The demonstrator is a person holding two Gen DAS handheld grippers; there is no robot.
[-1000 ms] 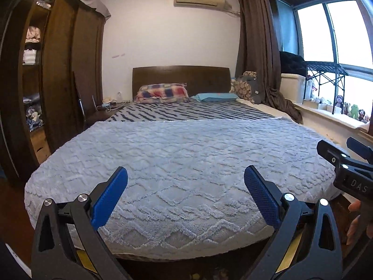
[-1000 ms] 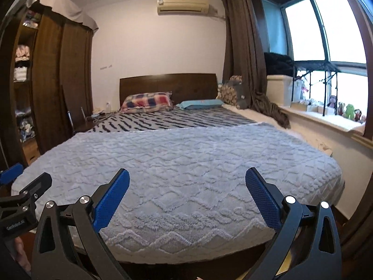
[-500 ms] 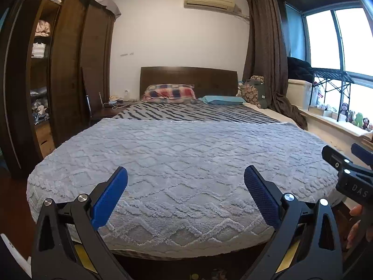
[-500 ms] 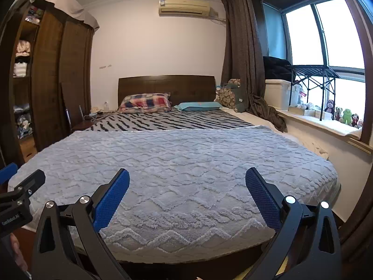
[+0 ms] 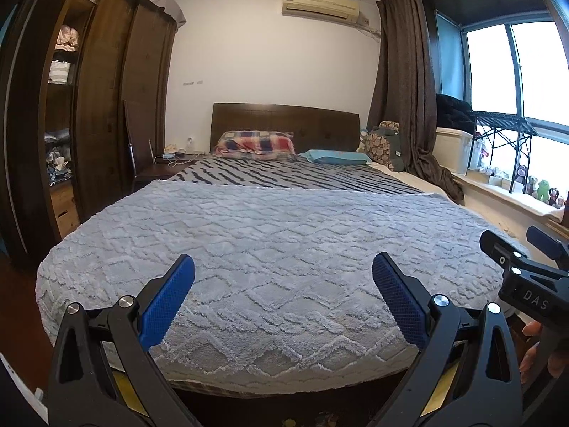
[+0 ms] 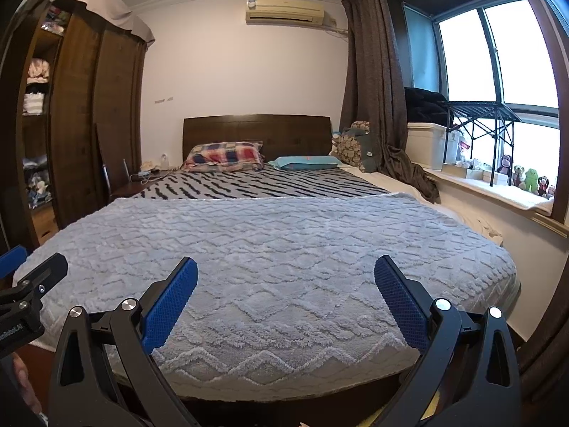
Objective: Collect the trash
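Two claws [image 5: 283, 297] [image 6: 286, 299] gape above a fluffy, zigzag-textured blanket [image 5: 277, 249].

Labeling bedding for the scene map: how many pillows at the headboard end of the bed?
2. A plaid pillow lies against the headboard on the left; a teal pillow lies flat to its right. Patterned cushions by the curtain could hide more.
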